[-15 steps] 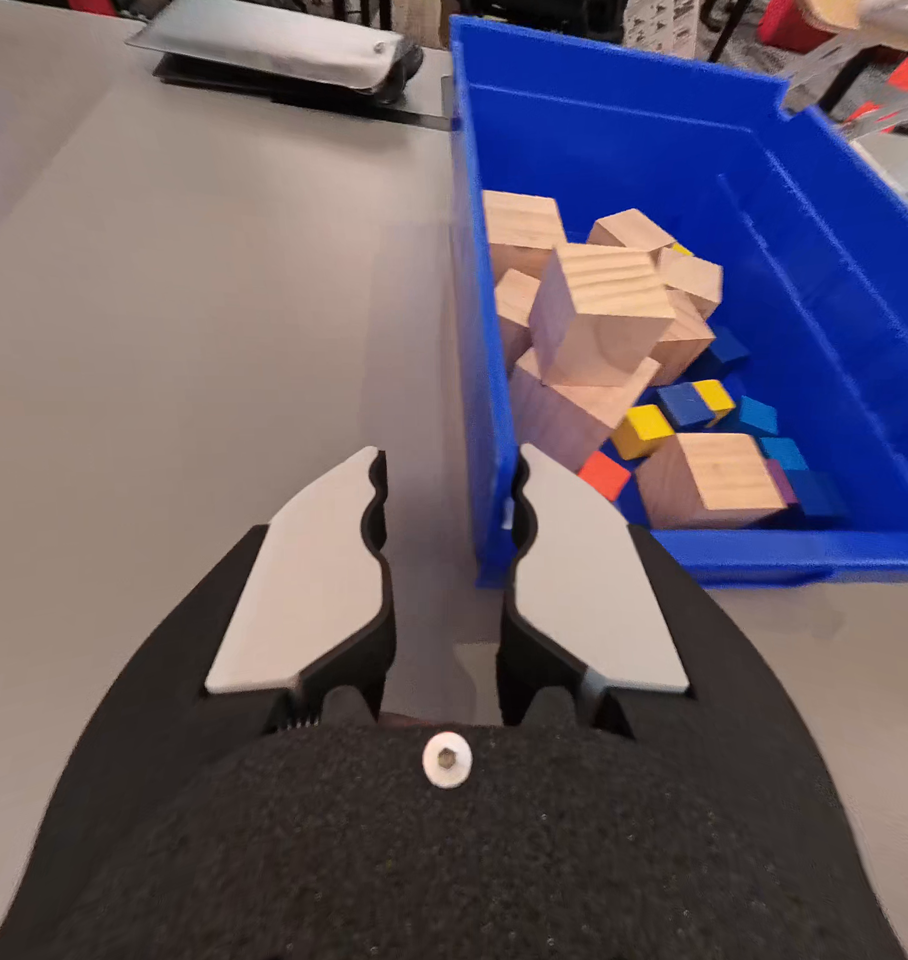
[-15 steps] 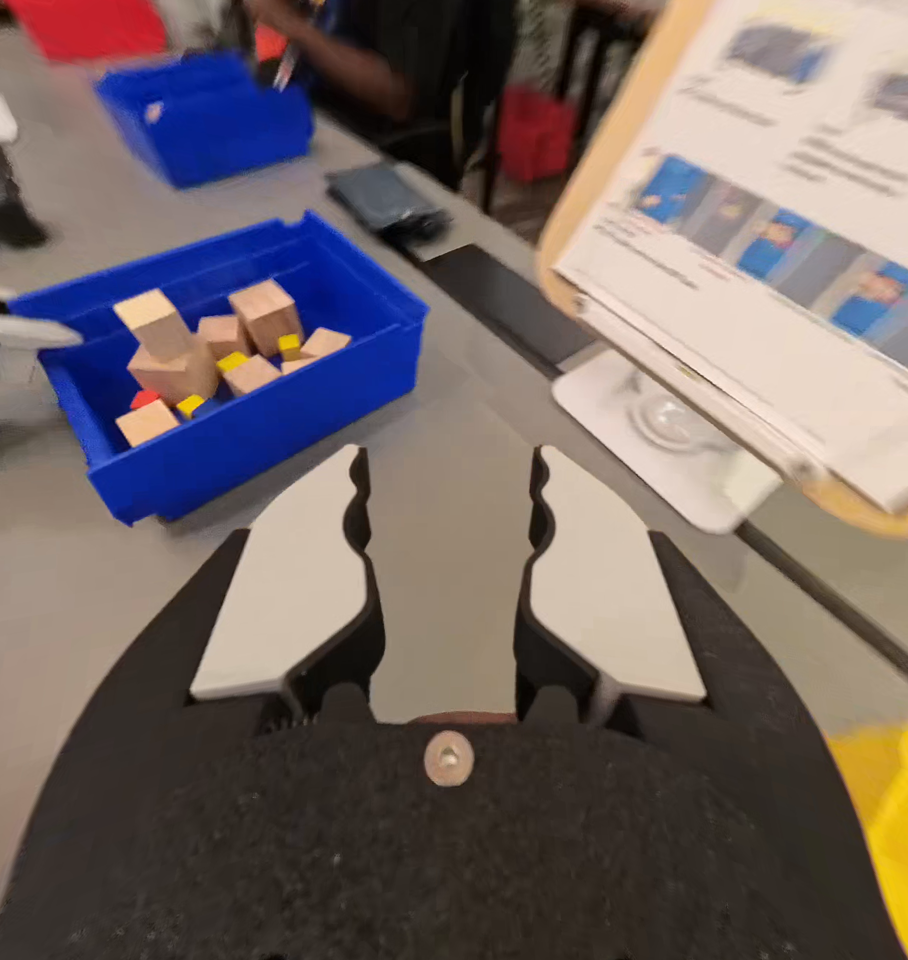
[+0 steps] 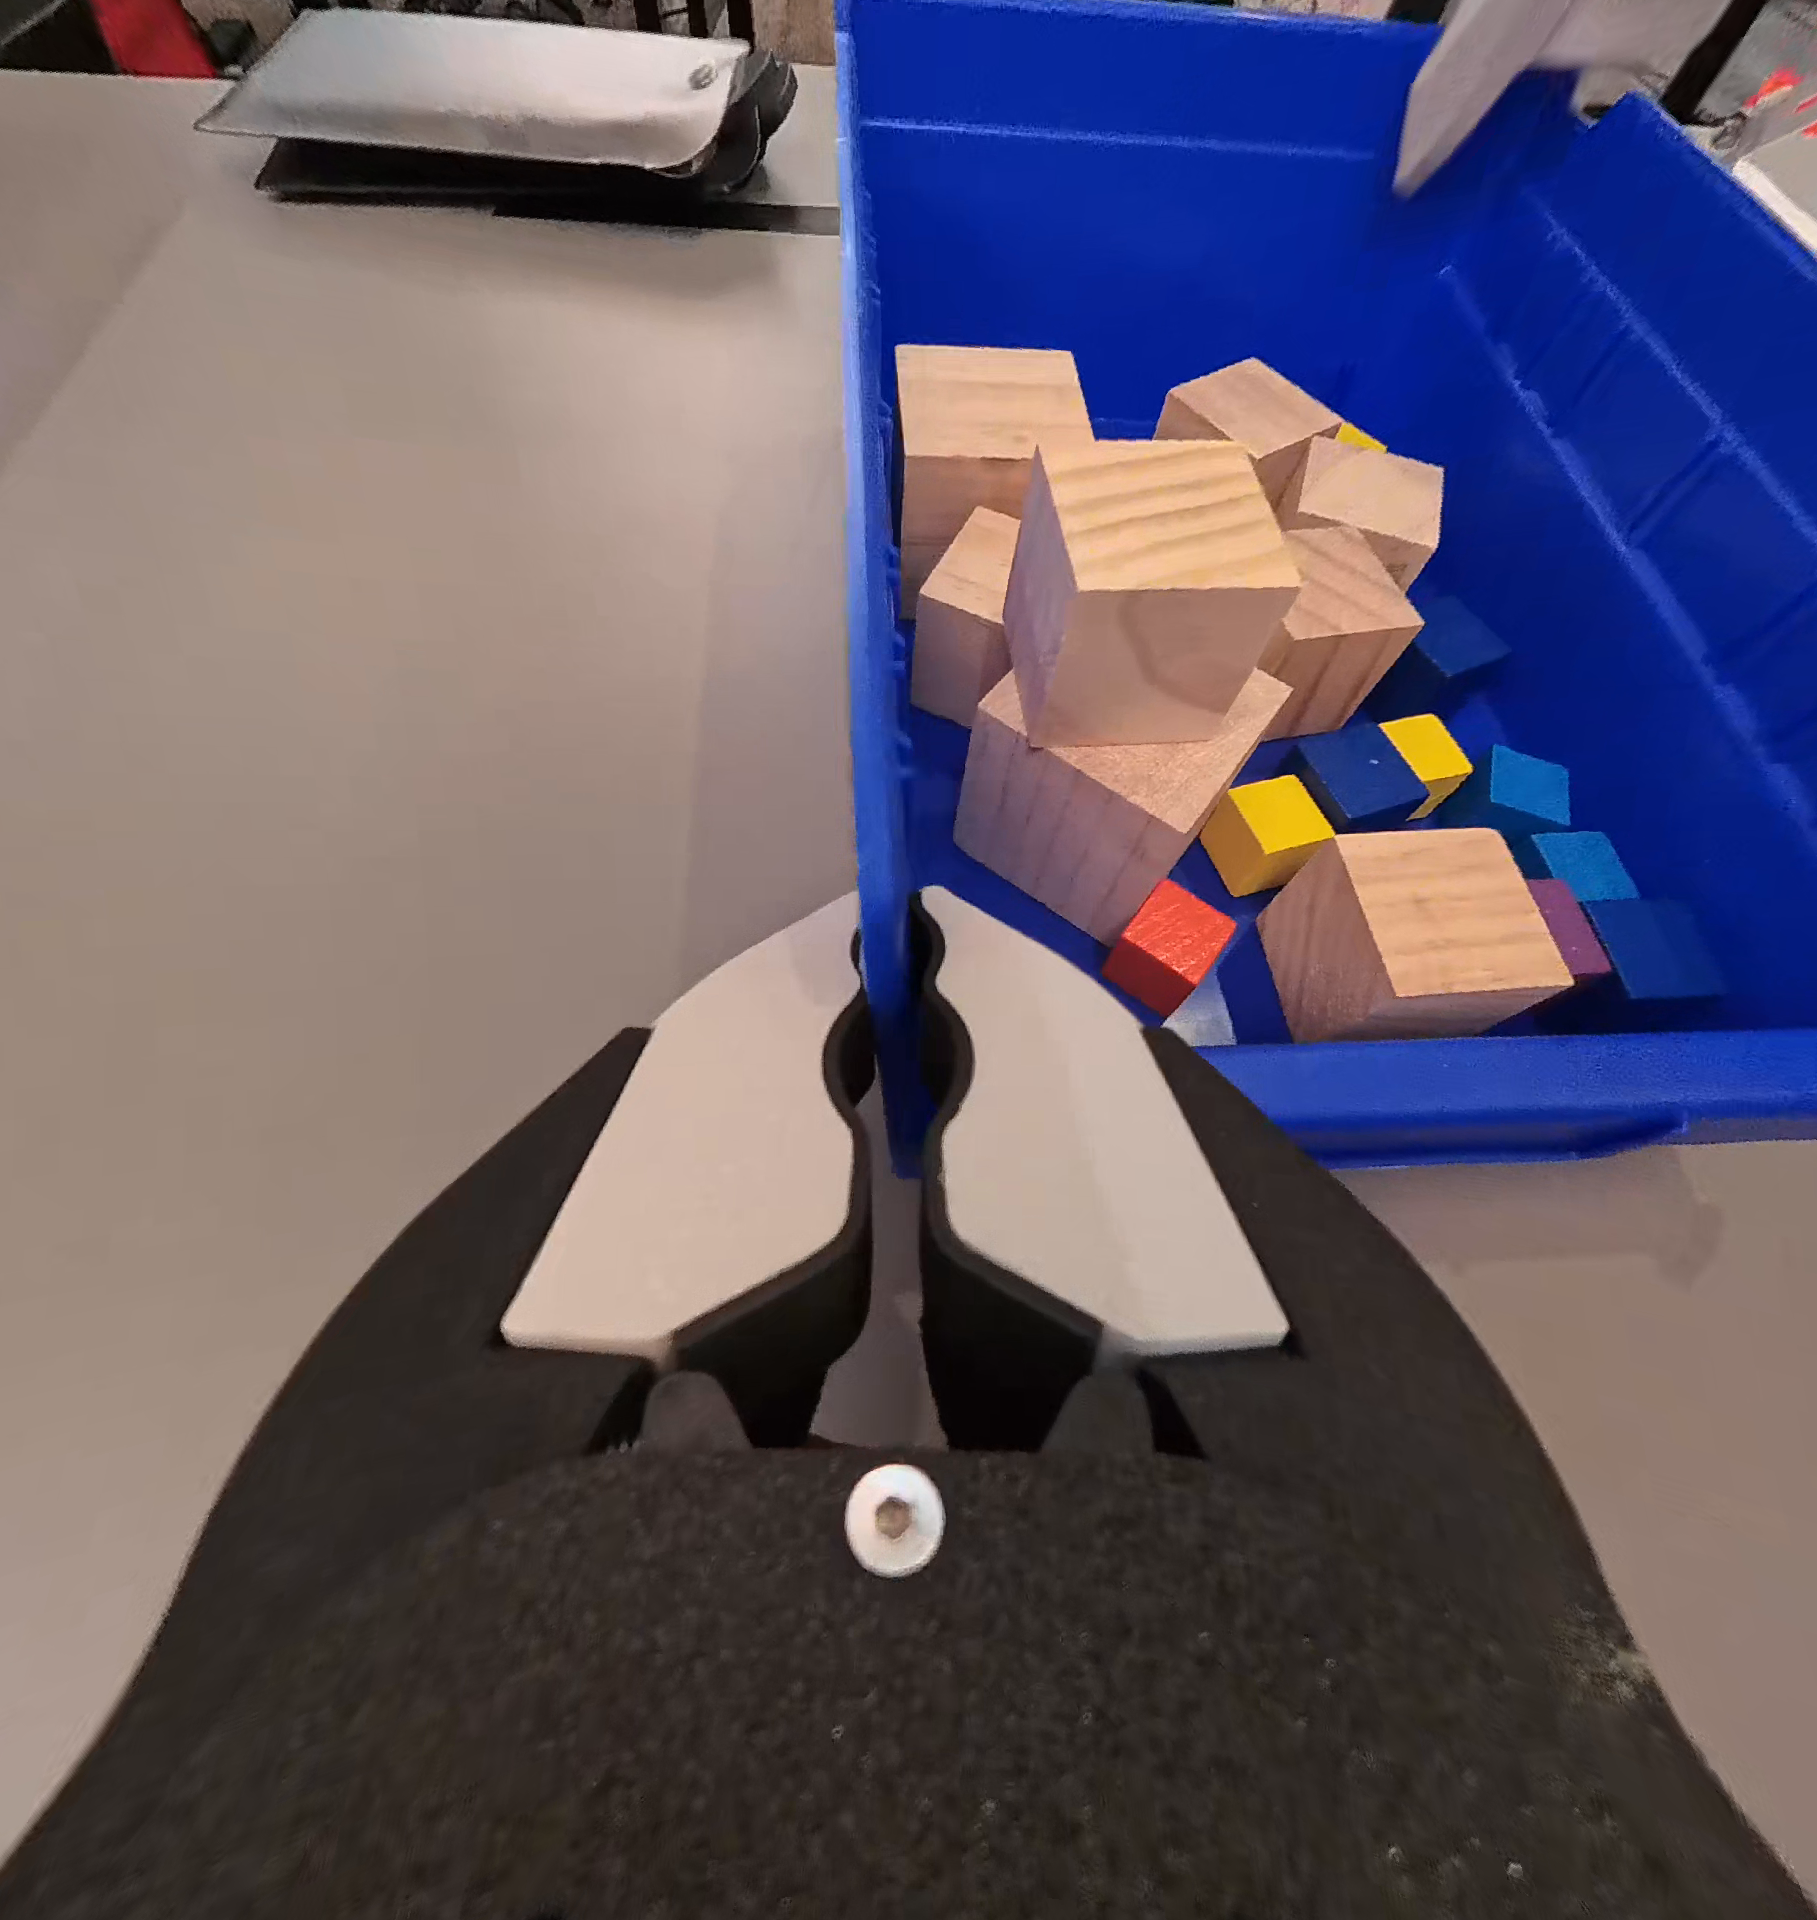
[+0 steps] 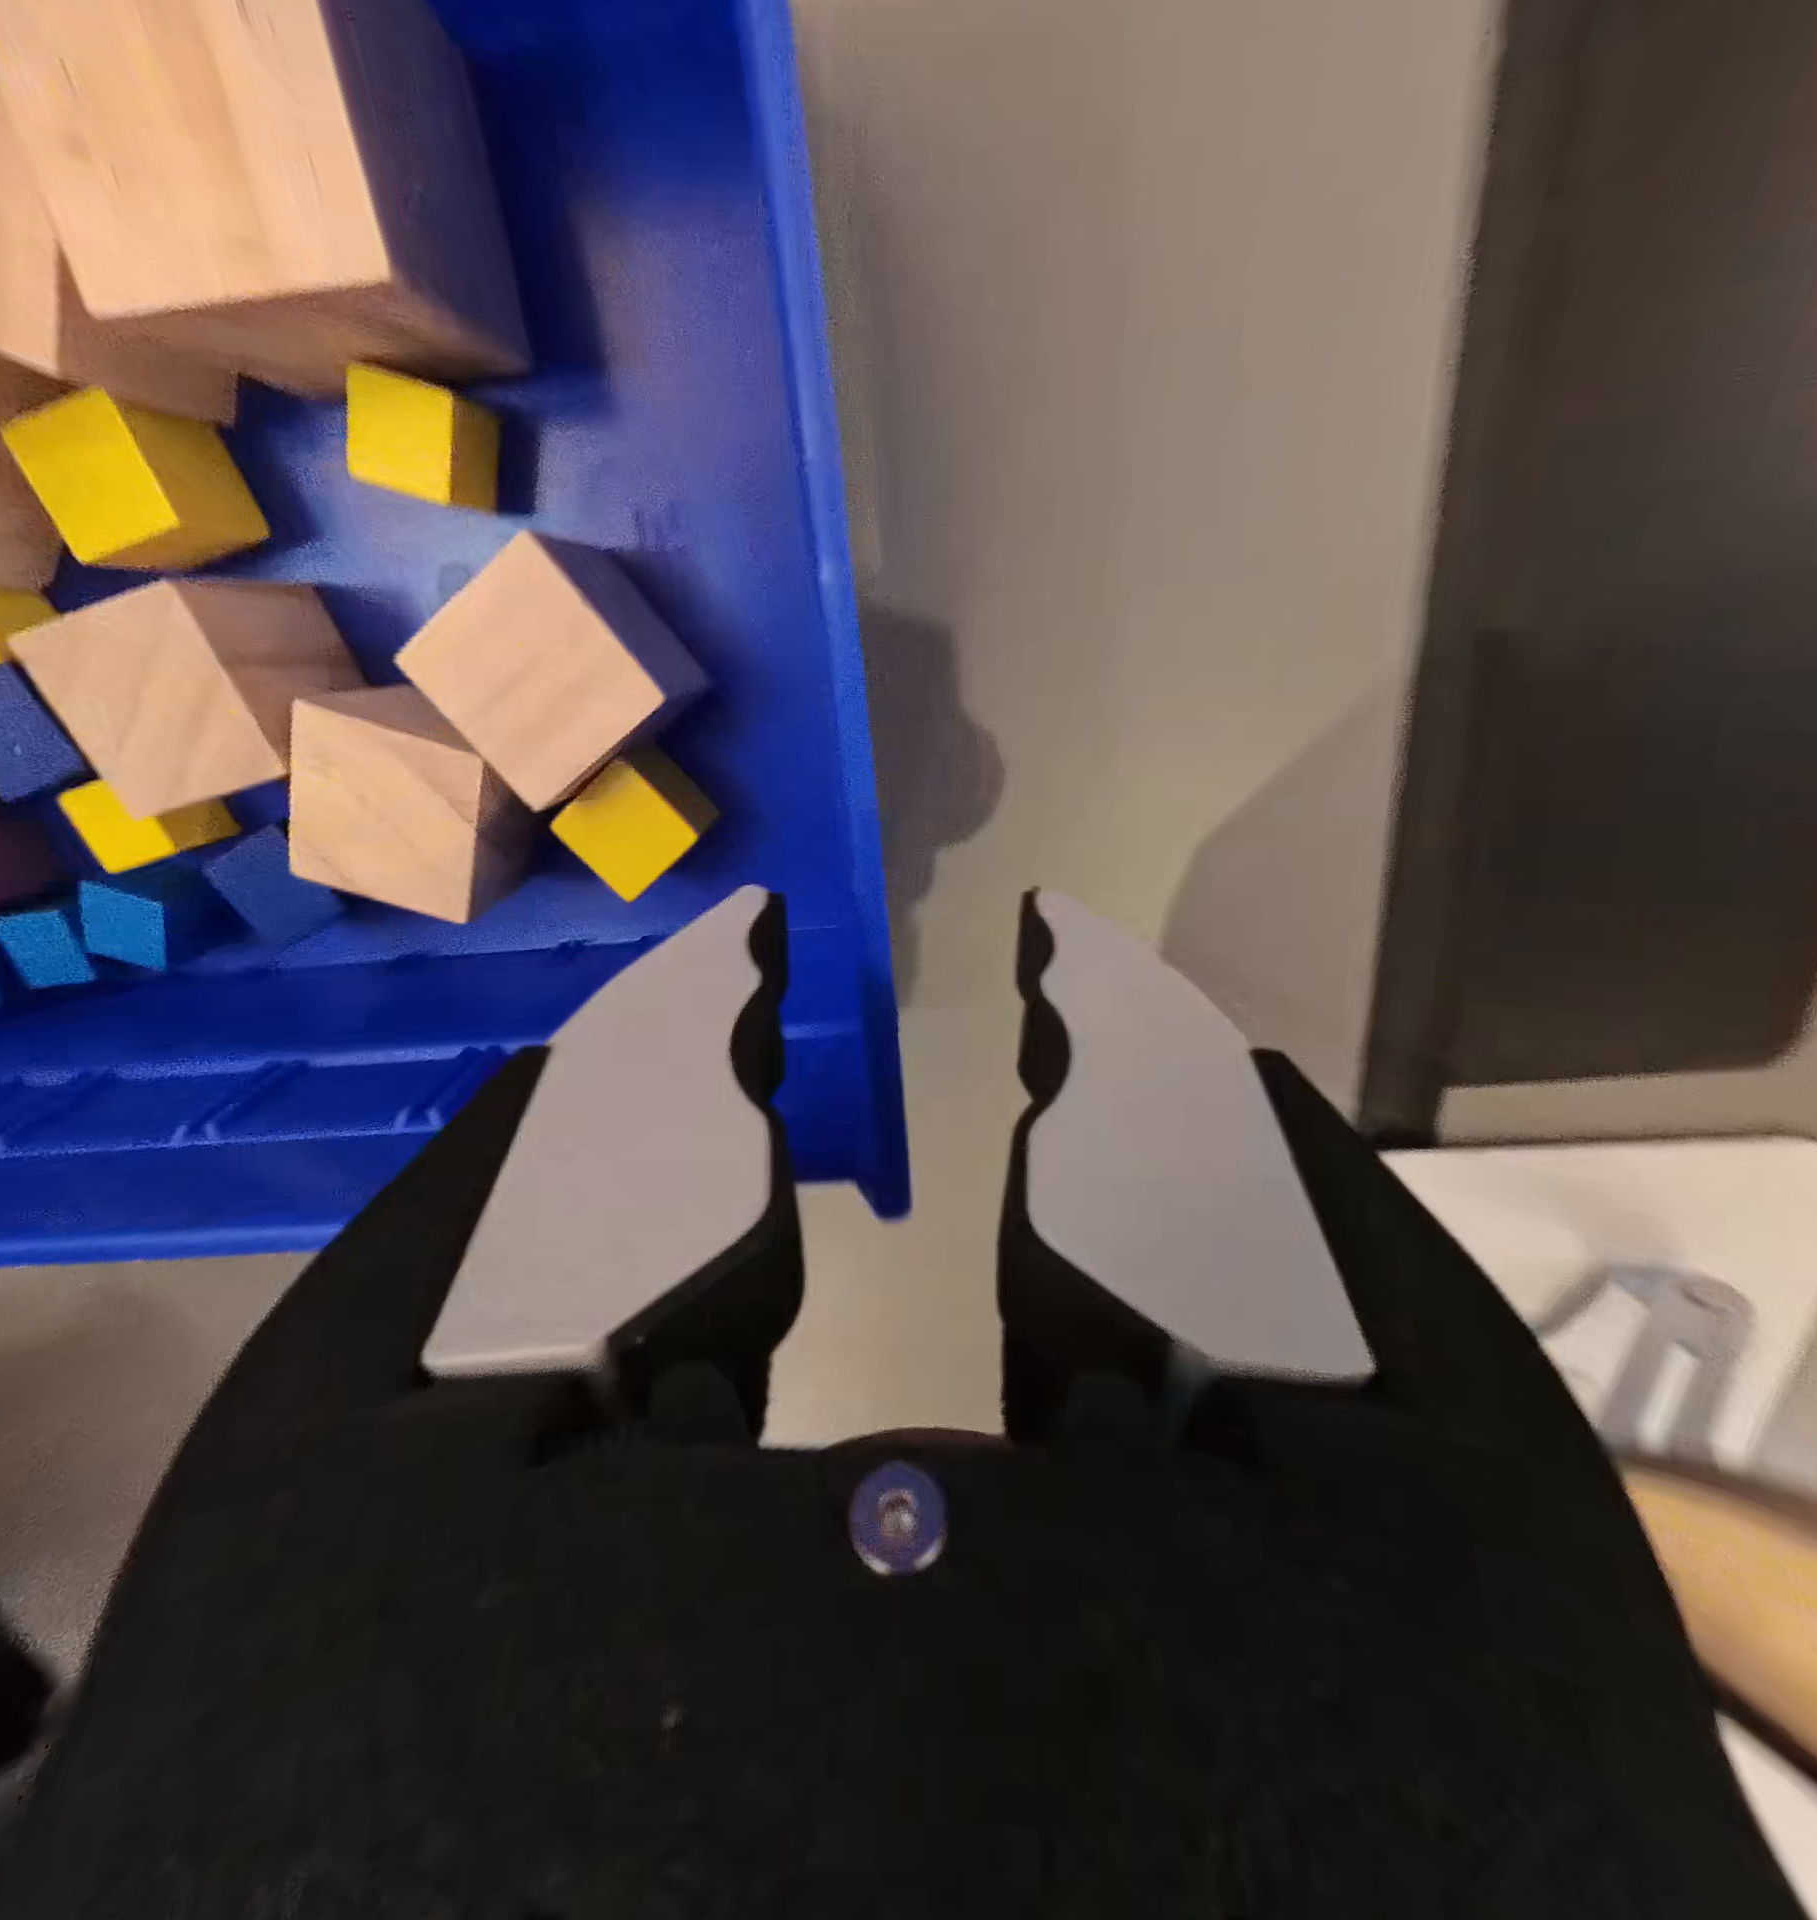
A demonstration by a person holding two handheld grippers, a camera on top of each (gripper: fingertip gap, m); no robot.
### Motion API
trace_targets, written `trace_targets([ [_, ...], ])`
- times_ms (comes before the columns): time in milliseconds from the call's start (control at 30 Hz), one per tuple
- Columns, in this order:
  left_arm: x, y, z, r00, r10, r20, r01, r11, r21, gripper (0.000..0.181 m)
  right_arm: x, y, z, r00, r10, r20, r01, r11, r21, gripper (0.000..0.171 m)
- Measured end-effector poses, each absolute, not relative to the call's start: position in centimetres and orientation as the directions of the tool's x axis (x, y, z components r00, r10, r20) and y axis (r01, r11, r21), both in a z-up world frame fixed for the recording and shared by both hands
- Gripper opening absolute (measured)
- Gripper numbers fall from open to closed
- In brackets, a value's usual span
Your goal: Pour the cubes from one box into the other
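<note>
A blue box point(image 3: 1631, 1091) is seen resting on a grey table point(image 3: 395, 623). Its contents are recorded as a pile of large plain wooden cubes point(image 3: 1153, 592) heaped toward the left wall, with small painted cubes scattered on the floor beside them: yellow cubes point(image 3: 1268, 831), a red cube point(image 3: 1169, 945), several blue cubes point(image 3: 1361, 769) and 1 purple cube point(image 3: 1564, 925). No cube is observed outside the box.

The left gripper point(image 3: 891, 925) is found clamped on the box's left wall near the front corner, 1 finger outside and 1 inside, the wall pinched between them.

The right gripper point(image 4: 893, 914) is found with its fingers apart, straddling the opposite wall of the blue box point(image 4: 821, 520): 1 finger lies over the interior, the other outside, and no contact with the wall is visible. This view is blurred.

A flat grey and black item point(image 3: 499, 114) is noted at the far table edge. A 2nd box is not identifiable in either view.
</note>
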State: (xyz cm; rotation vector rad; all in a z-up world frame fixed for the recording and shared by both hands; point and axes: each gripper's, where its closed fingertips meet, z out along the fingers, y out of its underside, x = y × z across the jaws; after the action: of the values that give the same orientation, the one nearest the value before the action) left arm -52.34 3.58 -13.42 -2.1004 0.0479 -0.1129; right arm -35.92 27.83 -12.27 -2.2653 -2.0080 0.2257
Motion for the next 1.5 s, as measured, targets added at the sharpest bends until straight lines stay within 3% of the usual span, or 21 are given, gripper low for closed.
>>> trace_targets([
  [67, -52.3, 3.7, -13.4, 0.995, -0.080, 0.057, 0.008, -0.513, -0.858, 0.003, -36.0, 26.8, -13.3, 0.069, 0.988, -0.137, 0.990, -0.085, -0.113, 0.006],
  [100, -52.3, 3.7, -13.4, 0.995, -0.080, 0.054, 0.005, -0.516, -0.856, 0.003, -36.2, 27.1, -13.2, 0.078, 0.990, -0.119, 0.989, -0.092, -0.119, 0.004],
  [267, -51.8, 4.1, -12.0, 0.998, -0.066, -0.002, -0.035, -0.511, -0.859, 0.002, -35.3, 26.9, -12.3, 0.035, 0.997, -0.064, 0.988, -0.044, -0.145, 0.003],
  [367, -50.5, 4.3, -9.6, 0.996, -0.073, -0.060, -0.088, -0.475, -0.876, 0.002, -33.7, 27.0, -9.4, 0.045, 0.999, -0.024, 0.981, -0.048, -0.188, 0.003],
  [567, -44.5, 6.2, -5.1, 0.983, -0.183, -0.024, -0.101, -0.425, -0.899, 0.002, -25.3, 26.7, -2.9, 0.128, 0.991, 0.043, 0.981, -0.120, -0.150, 0.003],
  [867, -25.3, 11.7, 1.0, 0.860, -0.509, -0.027, -0.221, -0.324, -0.920, 0.002, -0.6, 24.6, 6.0, 0.431, 0.893, 0.132, 0.898, -0.409, -0.161, 0.003],
  [1133, -4.1, 18.4, 2.5, 0.661, -0.749, -0.042, -0.374, -0.281, -0.884, 0.002, 23.3, 24.0, 7.8, 0.716, 0.683, 0.141, 0.698, -0.700, -0.149, 0.003],
  [1300, 5.1, 22.7, 1.9, 0.588, -0.800, -0.116, -0.450, -0.205, -0.869, 0.002, 32.6, 24.9, 7.9, 0.806, 0.561, 0.189, 0.592, -0.771, -0.235, 0.003],
  [1500, 8.5, 26.3, 0.7, 0.584, -0.774, -0.246, -0.453, -0.058, -0.890, 0.002, 36.3, 26.5, 6.2, 0.825, 0.495, 0.272, 0.565, -0.721, -0.402, 0.003],
])
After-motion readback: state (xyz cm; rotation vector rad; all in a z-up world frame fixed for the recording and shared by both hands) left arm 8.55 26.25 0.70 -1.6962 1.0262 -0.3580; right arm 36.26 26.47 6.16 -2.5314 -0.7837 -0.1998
